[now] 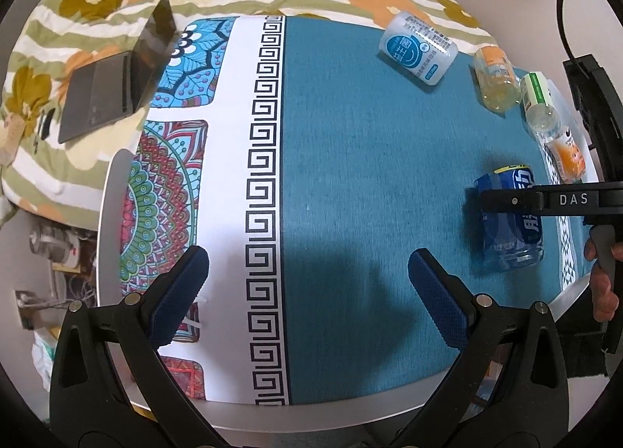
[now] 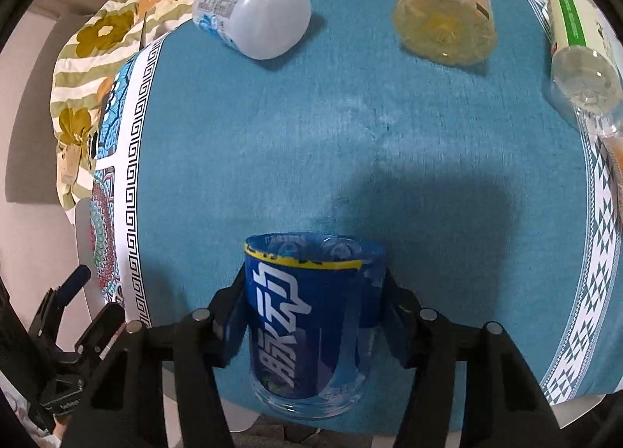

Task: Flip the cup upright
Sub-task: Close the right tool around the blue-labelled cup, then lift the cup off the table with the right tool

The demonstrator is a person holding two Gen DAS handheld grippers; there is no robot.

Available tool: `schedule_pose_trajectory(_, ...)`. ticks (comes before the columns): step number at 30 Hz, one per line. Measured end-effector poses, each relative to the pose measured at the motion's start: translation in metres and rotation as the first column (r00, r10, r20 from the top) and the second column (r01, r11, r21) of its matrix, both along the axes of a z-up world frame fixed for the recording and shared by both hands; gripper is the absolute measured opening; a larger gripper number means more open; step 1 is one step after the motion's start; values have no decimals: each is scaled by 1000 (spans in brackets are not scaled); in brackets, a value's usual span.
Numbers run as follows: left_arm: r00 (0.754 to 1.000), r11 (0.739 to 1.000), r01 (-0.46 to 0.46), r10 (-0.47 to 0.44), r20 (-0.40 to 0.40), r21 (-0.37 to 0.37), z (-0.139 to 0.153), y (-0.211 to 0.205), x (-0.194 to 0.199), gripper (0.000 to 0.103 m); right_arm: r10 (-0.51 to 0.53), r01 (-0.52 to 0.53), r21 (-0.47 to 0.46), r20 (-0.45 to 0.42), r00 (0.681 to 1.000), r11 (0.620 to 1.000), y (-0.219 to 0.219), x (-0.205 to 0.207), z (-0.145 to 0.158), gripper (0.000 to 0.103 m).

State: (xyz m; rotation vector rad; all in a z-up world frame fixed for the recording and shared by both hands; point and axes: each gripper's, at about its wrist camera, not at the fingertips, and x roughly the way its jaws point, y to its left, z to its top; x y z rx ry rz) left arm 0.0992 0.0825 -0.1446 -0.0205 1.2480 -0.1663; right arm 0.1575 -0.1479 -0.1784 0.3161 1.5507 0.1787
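Between right gripper (image 2: 311,315) fingers: blue cup (image 2: 307,323), white lettering.

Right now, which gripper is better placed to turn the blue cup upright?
Right. The right gripper already brackets the blue cup, a finger on each side. The left gripper hangs open over bare cloth, away from it.

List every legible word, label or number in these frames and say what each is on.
"DAS": on the right gripper finger's black side.
White stylised characters on the blue cup: cannot make them out.
Barcode and small print on the white cup: too small to read.
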Motion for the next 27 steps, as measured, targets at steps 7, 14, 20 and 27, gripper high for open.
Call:
schedule_pose_trajectory(7, 1000, 1000, 21, -21, 13, -1, 6, -2, 0, 103, -16, 15, 6, 214, 977, 1000, -1, -5, 34, 54)
schedule_pose_trajectory(14, 996, 994, 84, -86, 37, 63, 8, -11, -3, 103, 39, -30, -24, 573, 819, 999, -6, -11, 48, 54)
schedule_pose_trajectory(20, 995, 991, 98, -100, 16, 93, -3, -19, -9, 103, 120, -93, -75, 644, 756, 993, -2, -6, 36, 54)
schedule_pose_trajectory(27, 991, 986, 127, -130, 19, 111, -4, -32, -13, 103, 209, -147, -148, 658, 724, 978, 0, -13, 27, 54)
